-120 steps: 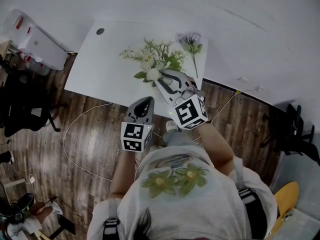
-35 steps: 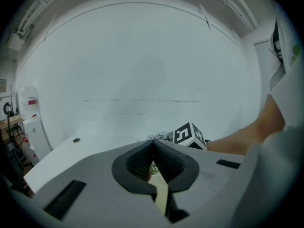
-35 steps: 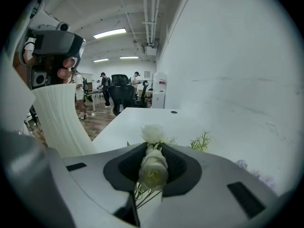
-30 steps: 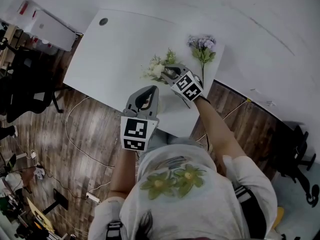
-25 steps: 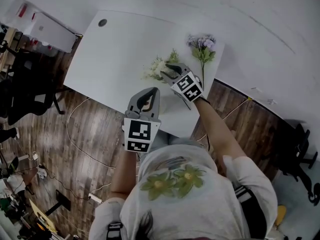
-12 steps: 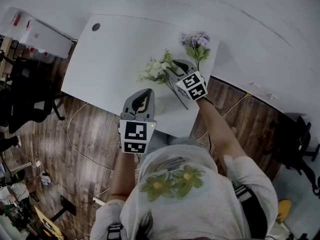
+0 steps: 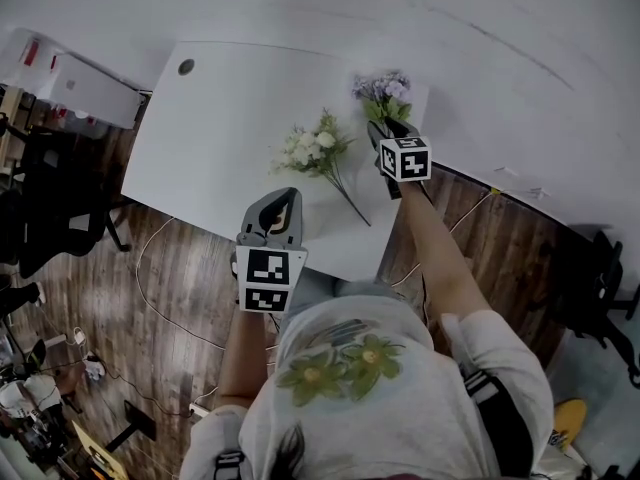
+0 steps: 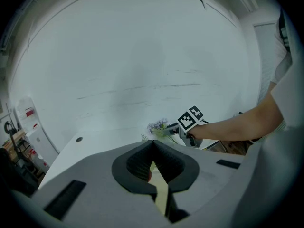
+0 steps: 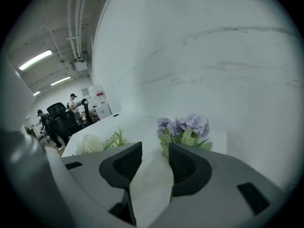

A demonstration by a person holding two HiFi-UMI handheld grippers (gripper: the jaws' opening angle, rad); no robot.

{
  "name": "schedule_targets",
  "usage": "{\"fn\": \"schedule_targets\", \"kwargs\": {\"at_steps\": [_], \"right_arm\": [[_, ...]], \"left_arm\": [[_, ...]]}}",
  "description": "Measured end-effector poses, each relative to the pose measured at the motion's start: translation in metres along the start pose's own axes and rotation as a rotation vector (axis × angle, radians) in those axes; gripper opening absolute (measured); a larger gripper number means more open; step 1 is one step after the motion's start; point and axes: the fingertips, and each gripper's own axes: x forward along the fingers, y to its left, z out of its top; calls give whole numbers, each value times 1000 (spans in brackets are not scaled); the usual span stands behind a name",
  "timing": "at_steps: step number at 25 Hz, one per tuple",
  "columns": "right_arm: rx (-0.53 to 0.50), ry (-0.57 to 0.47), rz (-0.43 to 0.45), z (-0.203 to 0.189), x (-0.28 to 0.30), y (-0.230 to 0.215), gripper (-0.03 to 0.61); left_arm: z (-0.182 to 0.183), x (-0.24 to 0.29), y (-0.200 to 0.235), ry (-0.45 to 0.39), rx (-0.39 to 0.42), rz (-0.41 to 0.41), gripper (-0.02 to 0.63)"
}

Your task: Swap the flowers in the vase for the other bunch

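- Purple bunch (image 7: 382, 90): lies flat at the far right of the table (image 7: 220, 118), heads far and stem pointing near. The stem is exposed on the near side, which suits a grasp from that direction.
- White bunch (image 7: 315, 150): lies flat to the left of the purple bunch and apart from it, with its stem running near and to the right. It is in no container, so it is probably the discarded bunch, parked clear of the working area.
- Right gripper (image 7: 384, 128): sits over the purple stem, just near of the heads. The jaws are opening, with only bare table between them, and the purple heads lie just beyond the right jaw. The gripper holds nothing. It appears to be lining up to take the stem.
- Left gripper (image 7: 283, 196): sits at the near edge of the table, near and left of the white bunch. The jaws are clenched and the tips touch. A pale strip and a red spot show in the slit behind the tips, but what they are cannot be told.
- Vase: no view shows it plainly. Neither bunch stands in any container.
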Motion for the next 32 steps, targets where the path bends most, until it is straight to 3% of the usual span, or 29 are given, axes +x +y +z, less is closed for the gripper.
{"fn": "schedule_targets", "kwargs": {"at_steps": [3,9,13,19,23,28,32], "right_arm": [[51,28,-64,-3,4,-18,181],[20,80,-205,0,18,-48,213],[19,151,-252,-3,29,-59,218],[53,272,-245,-26,50,-64,218],[91,307,-196,-42,62,-58,215],[39,322,-201,-44,67,-55,120],[53,319,-165,-40,67,-45,87]], "left_arm": [[-1,0,-1,11,12,0,18],[0,1,-1,19,-4,-9,18],[1,2,0,23,-10,-8,18],[-2,5,-5,52,55,3,18],[-3,10,-9,77,111,17,18],[-5,10,-7,79,113,11,18],[-4,8,-4,62,86,1,18]]}}
